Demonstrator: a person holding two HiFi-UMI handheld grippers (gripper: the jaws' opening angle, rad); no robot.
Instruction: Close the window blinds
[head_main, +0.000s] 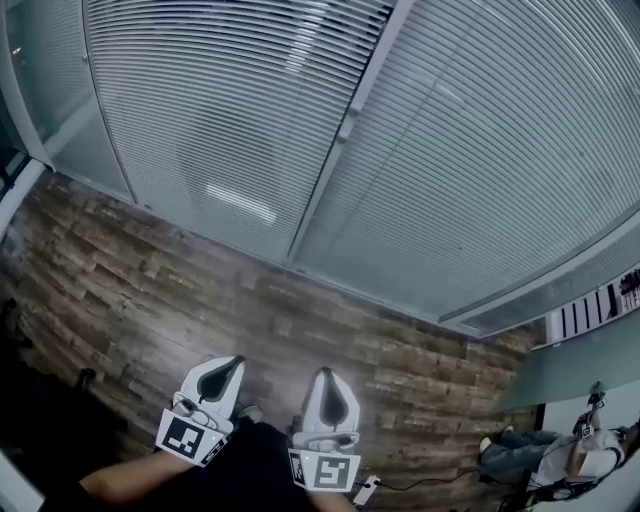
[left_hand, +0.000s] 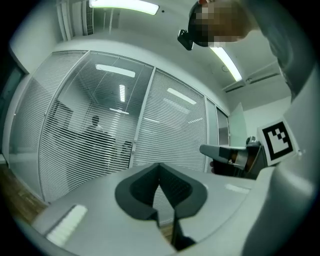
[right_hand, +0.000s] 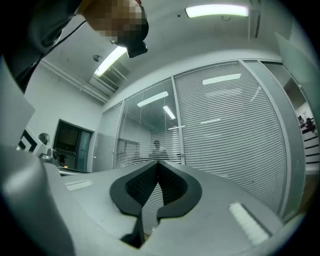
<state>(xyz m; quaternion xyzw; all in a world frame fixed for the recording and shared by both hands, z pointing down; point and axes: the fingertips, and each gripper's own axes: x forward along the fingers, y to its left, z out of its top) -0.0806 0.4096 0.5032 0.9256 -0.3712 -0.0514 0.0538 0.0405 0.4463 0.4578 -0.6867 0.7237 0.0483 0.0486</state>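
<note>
White slatted blinds cover two glass panels ahead of me. The left blind has its slats tilted open, and a room beyond shows through it. The right blind looks solid. A white frame post divides them. My left gripper and right gripper hang low over the wooden floor, side by side, well short of the blinds. Both are shut with nothing between the jaws, as the left gripper view and right gripper view show. No wand or cord is visible.
Wood-plank floor runs up to the glass wall. A person sits at the lower right by a pale desk edge. A cable lies on the floor near my feet. Dark objects stand at the lower left.
</note>
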